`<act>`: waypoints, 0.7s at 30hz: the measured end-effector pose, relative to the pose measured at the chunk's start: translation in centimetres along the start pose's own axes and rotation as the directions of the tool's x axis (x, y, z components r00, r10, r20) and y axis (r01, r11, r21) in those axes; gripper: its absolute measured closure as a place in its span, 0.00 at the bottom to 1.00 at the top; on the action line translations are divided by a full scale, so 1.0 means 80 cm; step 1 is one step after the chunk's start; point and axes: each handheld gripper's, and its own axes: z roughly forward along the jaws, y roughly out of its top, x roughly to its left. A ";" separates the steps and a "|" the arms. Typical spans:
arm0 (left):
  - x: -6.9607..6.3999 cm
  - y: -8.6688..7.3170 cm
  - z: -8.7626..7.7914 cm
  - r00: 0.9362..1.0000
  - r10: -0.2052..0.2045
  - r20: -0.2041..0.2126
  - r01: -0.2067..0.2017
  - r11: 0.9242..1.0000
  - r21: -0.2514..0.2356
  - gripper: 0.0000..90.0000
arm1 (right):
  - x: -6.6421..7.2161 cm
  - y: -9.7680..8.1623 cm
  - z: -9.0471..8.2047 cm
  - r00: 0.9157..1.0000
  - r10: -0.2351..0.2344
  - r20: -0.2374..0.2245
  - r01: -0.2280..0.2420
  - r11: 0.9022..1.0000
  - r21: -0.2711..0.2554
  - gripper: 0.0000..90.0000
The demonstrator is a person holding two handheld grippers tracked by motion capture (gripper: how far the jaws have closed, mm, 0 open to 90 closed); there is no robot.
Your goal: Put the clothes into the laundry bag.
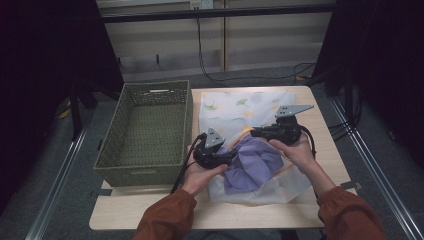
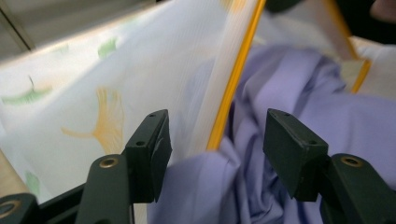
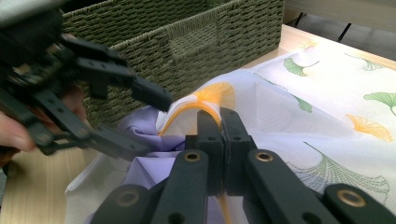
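A white mesh bag [image 1: 235, 107] printed with ginkgo leaves lies on the table, its orange-trimmed mouth toward me. A crumpled lilac cloth [image 1: 255, 162] sits partly inside that mouth. My left gripper [image 1: 231, 157] stands open at the cloth's left side. In the left gripper view its jaws [image 2: 215, 144] straddle the lilac cloth [image 2: 327, 116] and the orange edge [image 2: 236, 79] without pressing on them. My right gripper [image 1: 254, 132] is shut on the bag's orange edge [image 3: 196, 105], lifting it above the cloth [image 3: 149, 168]. The left gripper [image 3: 152, 125] shows close by in the right gripper view.
A green woven basket [image 1: 155, 85] stands at the table's left, beside the bag, and nothing shows inside it. Bare tabletop [image 1: 320, 145] lies to the right of the bag and along the front edge. Cables trail on the floor behind the table.
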 end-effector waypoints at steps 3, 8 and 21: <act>-0.002 -0.014 0.008 1.000 0.002 -0.008 -0.002 0.998 0.066 0.48 | -0.001 0.000 -0.001 1.000 -0.002 0.001 0.002 1.000 -0.003 0.99; -0.005 -0.017 -0.001 0.999 0.021 0.031 -0.024 0.996 0.091 0.71 | -0.002 0.000 -0.002 1.000 0.001 0.006 -0.001 1.000 -0.003 0.99; -0.036 -0.003 -0.009 0.981 0.073 0.182 -0.082 0.996 0.038 0.98 | -0.001 -0.001 0.002 1.000 -0.004 0.005 0.004 1.000 0.005 0.99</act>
